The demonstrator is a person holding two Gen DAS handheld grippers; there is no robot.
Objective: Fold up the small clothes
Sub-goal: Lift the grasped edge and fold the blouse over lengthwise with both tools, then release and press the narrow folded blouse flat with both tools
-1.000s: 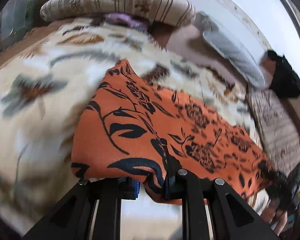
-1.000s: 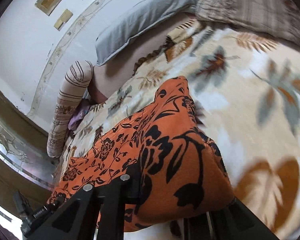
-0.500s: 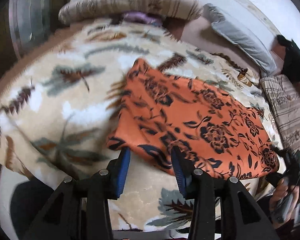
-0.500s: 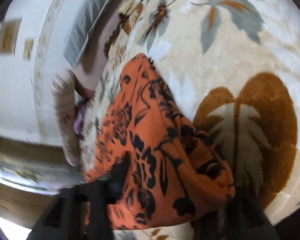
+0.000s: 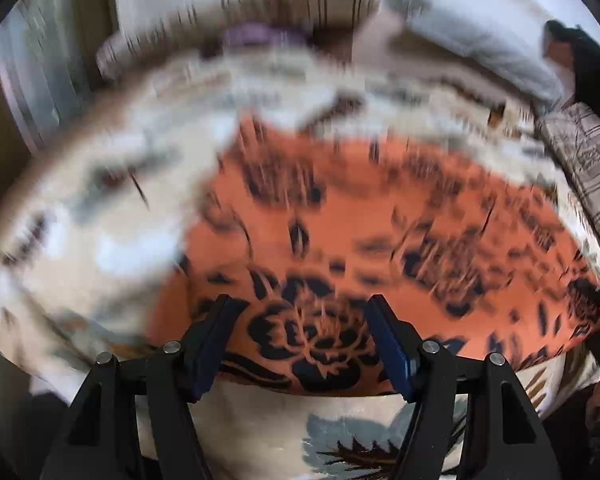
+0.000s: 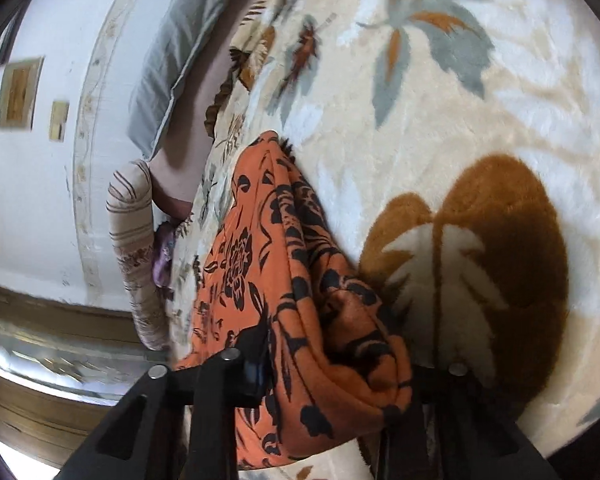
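cloth [image 5: 380,216] long axis runs l-r between grippers. left gripper [image 5: 300,332] spread, just been opening, over near edge, unpinched. right gripper [image 6: 332,364] just closing, clamped on bunched end.

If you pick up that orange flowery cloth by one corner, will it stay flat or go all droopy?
Probably droopy: the orange cloth bunches into soft folds where the right gripper pinches it. It likely weighs little, since it lies thin on the fluffy blanket. The plush may cling, so it would drag, not slide.
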